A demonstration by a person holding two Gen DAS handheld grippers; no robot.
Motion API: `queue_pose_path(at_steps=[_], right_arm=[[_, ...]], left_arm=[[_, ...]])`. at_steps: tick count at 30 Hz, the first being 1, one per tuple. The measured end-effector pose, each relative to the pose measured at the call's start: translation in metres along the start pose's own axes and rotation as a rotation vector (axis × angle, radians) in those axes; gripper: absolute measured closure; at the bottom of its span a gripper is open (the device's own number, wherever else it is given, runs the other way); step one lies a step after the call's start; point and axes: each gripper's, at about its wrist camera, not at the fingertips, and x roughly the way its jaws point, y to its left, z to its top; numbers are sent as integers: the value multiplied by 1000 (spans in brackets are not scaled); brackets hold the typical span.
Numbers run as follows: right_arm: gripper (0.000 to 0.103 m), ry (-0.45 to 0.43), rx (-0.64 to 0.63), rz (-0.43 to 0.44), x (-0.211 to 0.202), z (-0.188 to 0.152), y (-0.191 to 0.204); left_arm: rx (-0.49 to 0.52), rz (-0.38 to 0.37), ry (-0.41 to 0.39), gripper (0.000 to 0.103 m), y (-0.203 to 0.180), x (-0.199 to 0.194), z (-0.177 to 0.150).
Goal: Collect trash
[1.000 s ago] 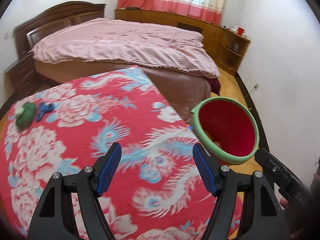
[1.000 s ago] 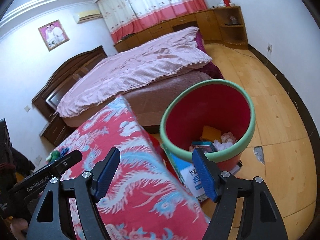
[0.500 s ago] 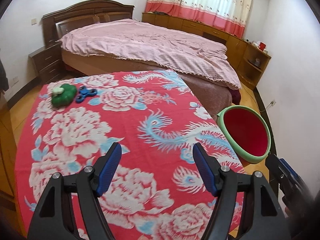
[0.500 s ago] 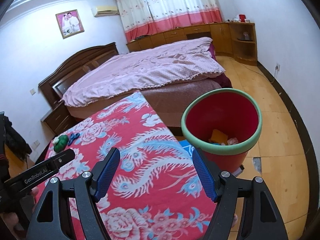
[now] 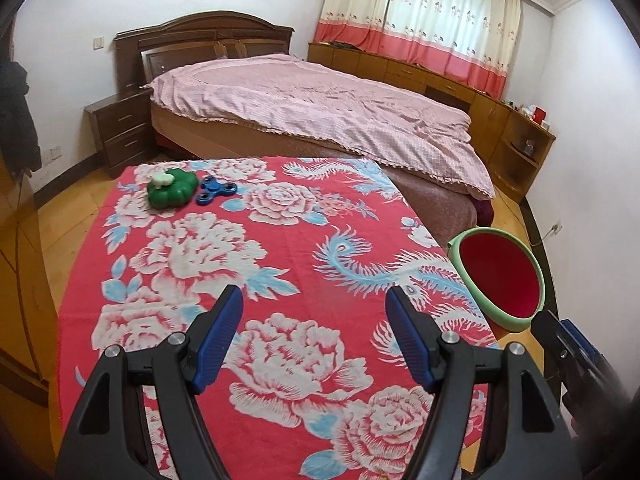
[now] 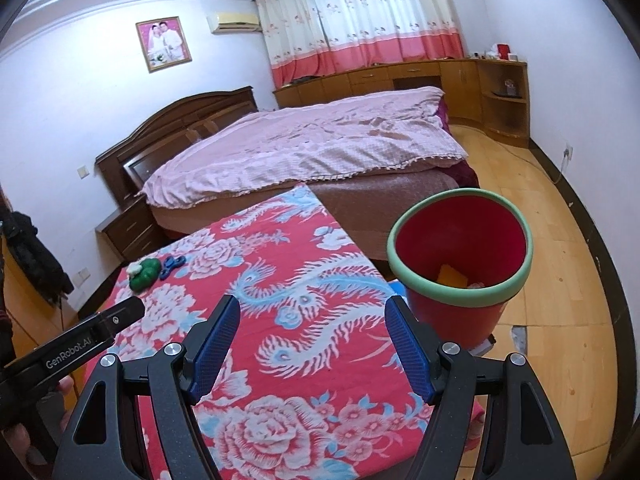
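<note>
Both grippers, left gripper and right gripper, hang released over the floral tablecloth, holding nothing. At three o'clock, the red bin hides most of its trash; an orange scrap shows.

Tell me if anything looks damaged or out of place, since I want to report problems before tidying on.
One oddity: the wooden floor has a small broken patch just right of the red bin, where a piece of board looks chipped away, showing grey underneath. The bin stands upright and nothing looks spilled.
</note>
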Motion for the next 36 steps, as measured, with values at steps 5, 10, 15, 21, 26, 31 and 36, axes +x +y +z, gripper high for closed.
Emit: queue_pose_path(at_steps=[5, 10, 15, 21, 26, 31, 36], right_arm=[[27, -7, -14, 10, -5, -2, 7], [27, -10, -17, 12, -7, -3, 8], [27, -10, -18, 13, -7, -3, 8], [27, -10, -15, 13, -7, -3, 8], [27, -9, -14, 13, -7, -3, 9], [27, -9, -15, 16, -7, -3, 9], [27, -7, -13, 16, -7, -4, 8]], left_arm=[[-23, 13, -22, 30, 8, -9, -1], [-33, 16, -30, 30, 11, -13, 0], [-32, 15, -28, 30, 11, -13, -1], [-32, 16, -28, 30, 10, -13, -1], [-32, 17, -28, 30, 10, -13, -1], [-32, 16, -27, 30, 11, -14, -1], [-33, 16, -27, 30, 10, -13, -1]])
